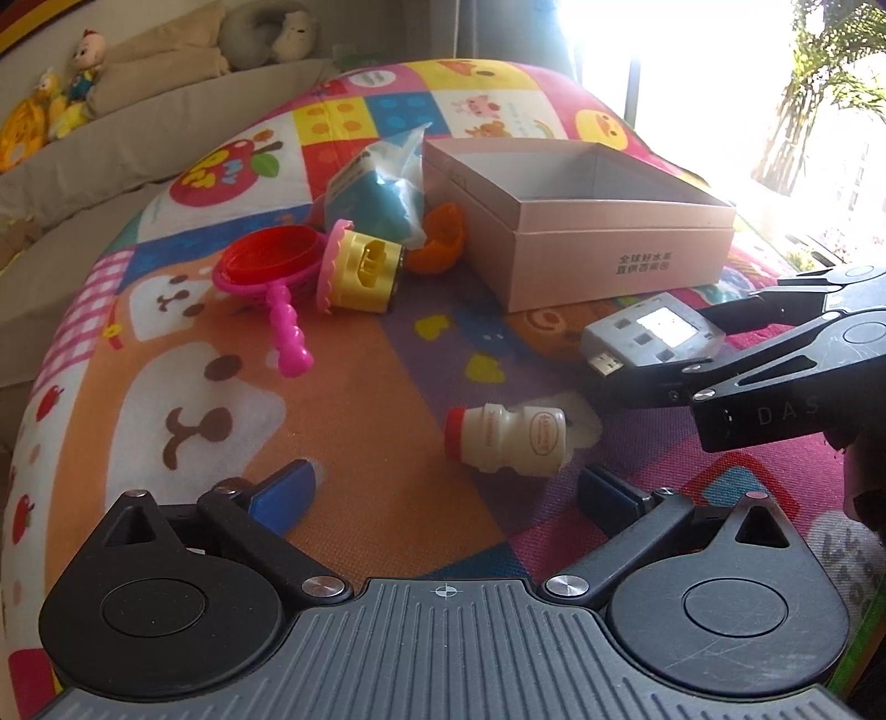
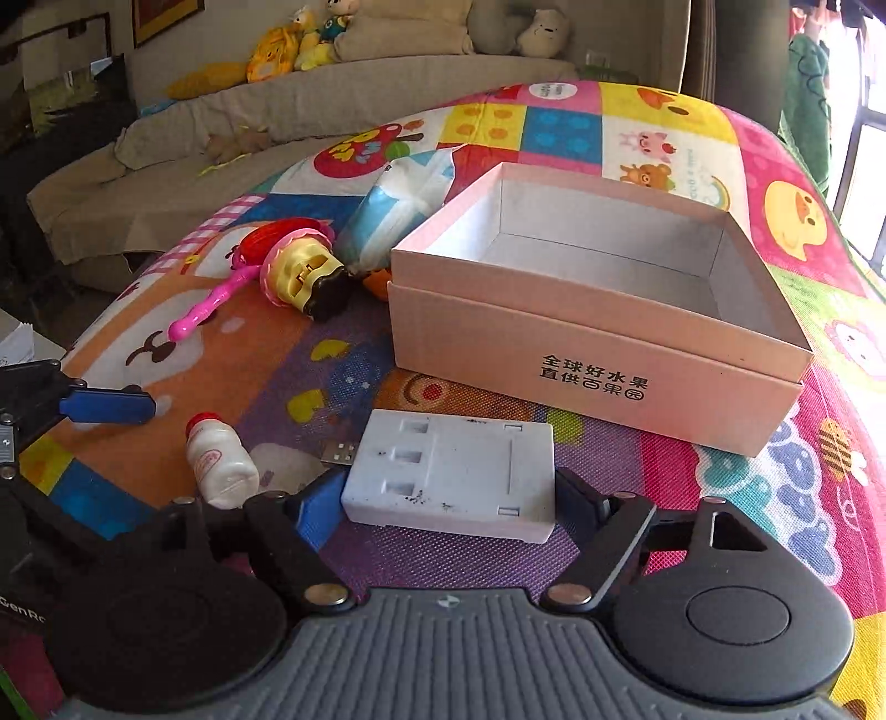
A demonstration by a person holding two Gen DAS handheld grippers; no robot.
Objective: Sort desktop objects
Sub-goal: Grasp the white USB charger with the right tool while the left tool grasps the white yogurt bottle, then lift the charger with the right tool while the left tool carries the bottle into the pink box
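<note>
My right gripper (image 2: 446,501) is shut on a white USB charger block (image 2: 451,479) and holds it just in front of the open pink cardboard box (image 2: 598,360). The block also shows in the left wrist view (image 1: 650,335), with the box (image 1: 614,260) behind it. My left gripper (image 1: 443,493) is open and empty, with a small white drink bottle with a red cap (image 1: 506,440) lying on its side just beyond the fingertips. The bottle also shows in the right wrist view (image 2: 219,462). The box is empty inside.
A pink toy strainer (image 1: 277,277), a yellow toy cake (image 1: 362,266), an orange piece (image 1: 440,238) and a blue-and-white bag (image 1: 382,183) lie left of the box on the colourful play mat (image 1: 343,399). A beige sofa with plush toys (image 2: 310,39) stands behind.
</note>
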